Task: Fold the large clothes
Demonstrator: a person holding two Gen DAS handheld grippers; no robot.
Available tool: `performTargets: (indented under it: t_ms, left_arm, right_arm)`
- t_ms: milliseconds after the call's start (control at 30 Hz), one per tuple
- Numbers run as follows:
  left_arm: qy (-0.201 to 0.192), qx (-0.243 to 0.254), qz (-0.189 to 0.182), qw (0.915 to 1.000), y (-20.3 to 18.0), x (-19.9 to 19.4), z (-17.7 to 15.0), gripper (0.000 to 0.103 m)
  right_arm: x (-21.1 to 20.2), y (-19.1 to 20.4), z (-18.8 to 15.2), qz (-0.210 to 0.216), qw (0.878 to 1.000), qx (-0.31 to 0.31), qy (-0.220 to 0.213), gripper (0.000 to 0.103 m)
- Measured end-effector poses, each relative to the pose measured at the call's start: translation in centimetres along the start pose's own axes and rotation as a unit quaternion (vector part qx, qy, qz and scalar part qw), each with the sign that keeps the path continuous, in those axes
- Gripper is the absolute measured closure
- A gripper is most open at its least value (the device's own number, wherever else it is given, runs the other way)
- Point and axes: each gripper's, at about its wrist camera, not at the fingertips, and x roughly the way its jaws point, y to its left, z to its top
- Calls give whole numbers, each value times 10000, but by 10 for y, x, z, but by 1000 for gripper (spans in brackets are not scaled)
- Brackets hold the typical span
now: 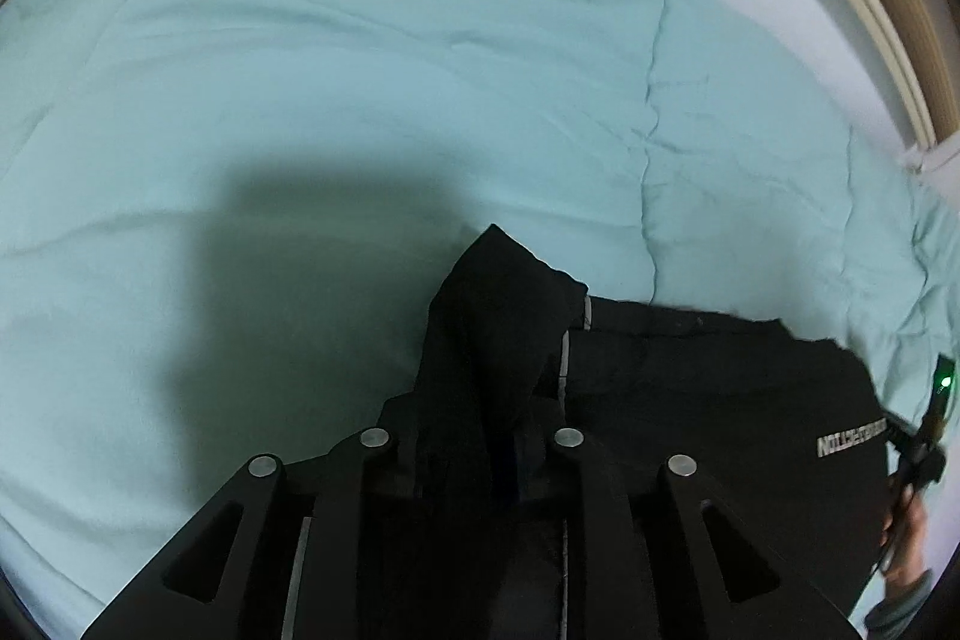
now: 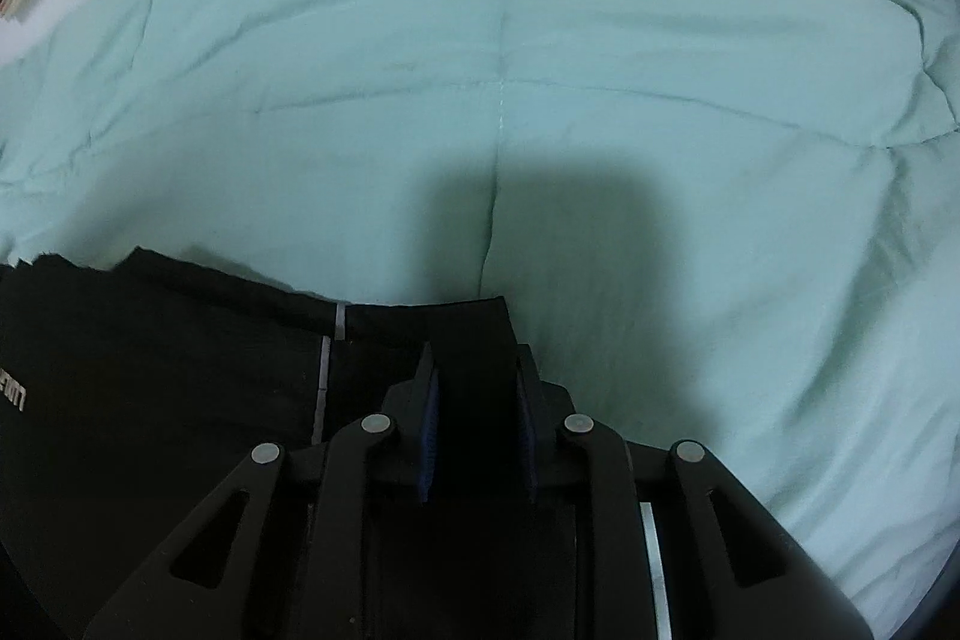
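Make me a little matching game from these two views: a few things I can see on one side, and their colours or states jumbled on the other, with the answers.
Things:
1. comforter
2. garment
3. right gripper
4. small light

Descriptions:
A. glowing green
B. black, with a pale stripe and lettering
C. pale teal, quilted
D. blue pads closed on dark cloth

Pairs: 1-C, 2-B, 3-D, 4-A

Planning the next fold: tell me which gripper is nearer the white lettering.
Right. The right gripper sits just beside the white lettering on the black garment; the left gripper is farther off.
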Motion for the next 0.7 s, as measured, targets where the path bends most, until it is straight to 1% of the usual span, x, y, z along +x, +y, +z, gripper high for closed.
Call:
performTargets:
  t_ms: [33,133,167,200,233,300,333,400,467,533,567,600,667,700]
  left_arm:
    - [23,4,-18,10000,1,-2,2,78]
    - [10,-4,-151,9999,3,-16,6,76]
    - [-84,35,-103,9999,4,-29,6,76]
    - [-161,89,-39,9998,2,-38,4,74]
    - [-314,186,56,9993,0,-54,0,72]
    - [-560,280,209,9978,-5,-80,-9,62]
    - [-713,322,264,9966,-7,-97,-13,60]
    - [-964,403,245,9942,-13,-126,-26,56]
    - [-1100,506,69,9926,-22,-150,-46,55]
    - [-1131,561,-138,9919,-35,-161,-67,54]
    - [-1098,590,-267,9918,-42,-163,-78,54]
    - [-1007,626,-454,9919,-53,-165,-95,54]
    - [-834,729,-608,9920,-70,-160,-123,54]
    - [-786,786,-634,9918,-81,-154,-134,54]
  right_arm:
    - [-1,-1,1,42,10000,34,5,76]
    - [-11,-13,2,291,9991,293,38,65]
    - [-18,-19,0,374,9985,387,29,57]
    - [-29,-23,-2,459,9979,463,-32,51]
    - [-41,-26,-5,520,9973,507,-128,50]
    - [-70,-29,-17,623,9961,518,-355,48]
    - [-84,-29,-23,643,9956,505,-459,48]
    - [-117,-20,-42,695,9944,438,-667,48]
    - [-139,-11,-61,830,9927,386,-780,48]
    - [-154,2,-83,993,9915,305,-783,48]
    - [-160,12,-95,1073,9909,219,-776,48]
    - [-165,26,-108,1106,9908,112,-772,48]
    - [-173,46,-126,1109,9911,-115,-732,48]
    - [-174,63,-138,1029,9917,-294,-717,48]
